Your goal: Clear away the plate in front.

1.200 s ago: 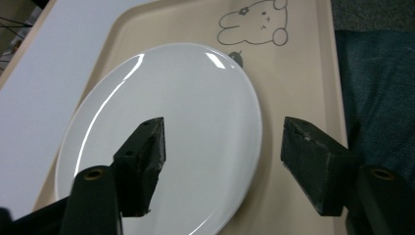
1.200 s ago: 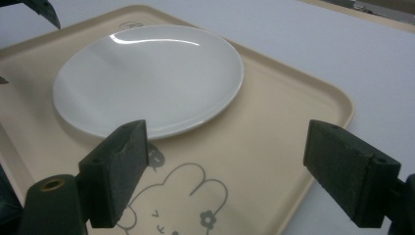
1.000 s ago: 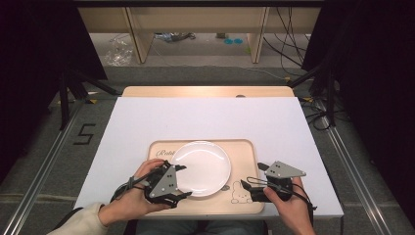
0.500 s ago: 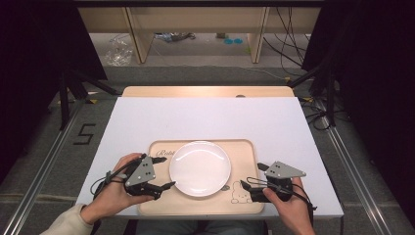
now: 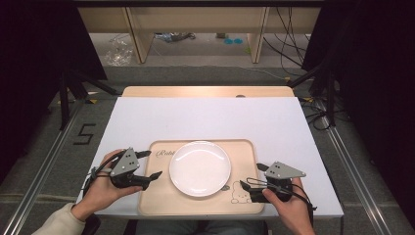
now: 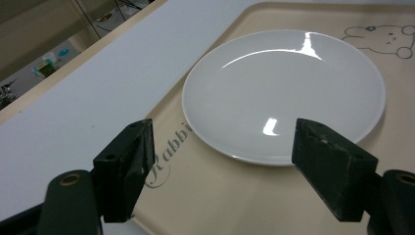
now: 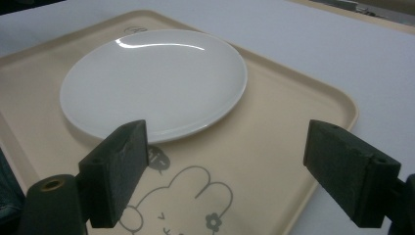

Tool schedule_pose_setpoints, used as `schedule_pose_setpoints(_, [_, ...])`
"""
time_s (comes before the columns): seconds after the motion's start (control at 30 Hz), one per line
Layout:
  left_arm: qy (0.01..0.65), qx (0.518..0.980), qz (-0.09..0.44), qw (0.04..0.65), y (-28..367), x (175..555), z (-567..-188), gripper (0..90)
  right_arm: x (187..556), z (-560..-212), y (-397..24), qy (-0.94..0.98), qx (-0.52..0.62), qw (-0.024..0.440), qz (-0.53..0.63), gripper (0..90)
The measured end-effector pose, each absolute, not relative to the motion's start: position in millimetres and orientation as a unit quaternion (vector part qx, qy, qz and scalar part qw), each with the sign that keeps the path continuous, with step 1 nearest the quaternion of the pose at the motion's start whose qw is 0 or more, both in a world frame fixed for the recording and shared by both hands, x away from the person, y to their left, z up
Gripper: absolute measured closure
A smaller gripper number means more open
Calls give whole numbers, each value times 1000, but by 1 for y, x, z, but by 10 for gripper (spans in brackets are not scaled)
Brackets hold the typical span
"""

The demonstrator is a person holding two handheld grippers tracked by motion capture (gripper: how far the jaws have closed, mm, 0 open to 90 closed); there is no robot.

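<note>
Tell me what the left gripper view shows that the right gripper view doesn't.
Left gripper view alone: the cursive lettering printed on the tray beside the plate, and a wooden strip beyond the white table top with clutter past it.

Right gripper view alone: the rabbit drawing up close between that hand-held gripper's jaws, and the tray's rounded corner.

Both share the white plate lying empty on the beige tray, the white table top, and a pair of black jaws standing wide apart.
</note>
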State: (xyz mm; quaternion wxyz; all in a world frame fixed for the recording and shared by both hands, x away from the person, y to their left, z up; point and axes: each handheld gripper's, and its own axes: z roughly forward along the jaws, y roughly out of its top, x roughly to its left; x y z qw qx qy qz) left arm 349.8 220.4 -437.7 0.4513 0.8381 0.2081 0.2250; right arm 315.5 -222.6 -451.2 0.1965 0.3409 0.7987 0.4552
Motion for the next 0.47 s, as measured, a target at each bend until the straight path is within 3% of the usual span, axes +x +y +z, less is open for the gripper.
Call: schedule_pose_setpoints(0.47, [232,833,208,457,225,361,-444,249,316,-452,-223,798,342,193,457,179])
